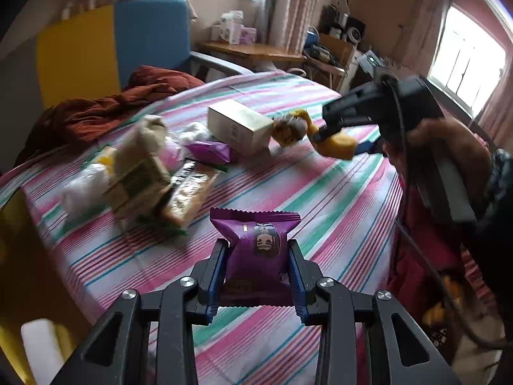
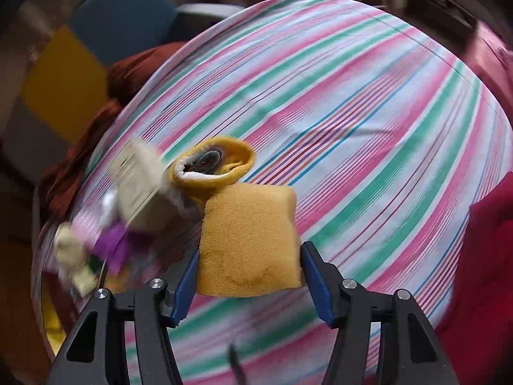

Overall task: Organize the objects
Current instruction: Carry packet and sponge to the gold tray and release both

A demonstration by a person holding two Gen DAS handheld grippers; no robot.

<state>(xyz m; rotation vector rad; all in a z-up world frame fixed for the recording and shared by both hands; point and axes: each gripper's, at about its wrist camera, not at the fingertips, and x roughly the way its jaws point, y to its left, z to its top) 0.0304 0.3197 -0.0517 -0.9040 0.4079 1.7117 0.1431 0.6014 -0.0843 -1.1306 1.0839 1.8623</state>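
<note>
The left hand-held gripper is clamping a purple snack packet; the right hand-held gripper is clamping a yellow sock. Both are being carried and need setting down, probably by the pile at the frame's left.

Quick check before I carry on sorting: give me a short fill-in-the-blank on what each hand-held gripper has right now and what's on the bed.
1. The left hand-held gripper is shut on a ____ snack packet.
2. The right hand-held gripper has a ____ sock between its pads.
3. The white box lies on a ____ bedsheet.

Missing words: purple; yellow; striped
</note>
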